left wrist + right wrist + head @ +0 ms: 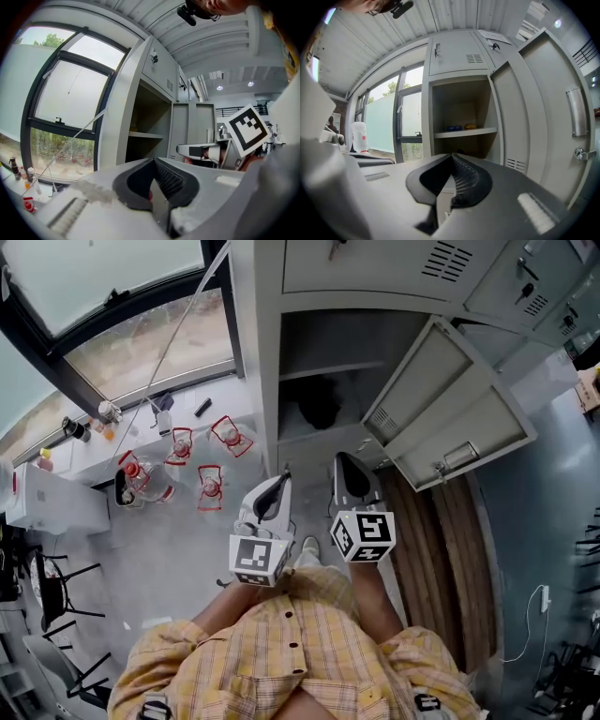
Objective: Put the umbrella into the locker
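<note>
Straight ahead of both tools, on the floor of the lower compartment, lies the black folded fabric umbrella (319,401). It shows only as a dark, slumped bundle, so the name is a judgement. It sits inside the tall grey metal locker (255,343), below the thin grey shelf (330,369) and back from the front edge. By how things lie now, the task looks done or close to it.

Such an umbrella should handle as light. It has loose, slippery cloth over a stiff shaft and ribs, so a pinch on cloth alone would probably slide or drag the canopy open. The better hold would be across the middle of the bundle, where the shaft backs the fabric, or on the handle. I cannot make out which end the handle is.

The right tool (343,461) has its ribbed black pads pressed together with nothing between them. It points into the open compartment and stands well short of the umbrella. The left tool (281,480) hangs just beside it, toward the locker's left wall, its pads also meeting at the tips and carrying nothing. To the right of the right tool the grey locker door (450,404) stands swung wide. To the left of the left tool is a dark-framed window (65,93).
</note>
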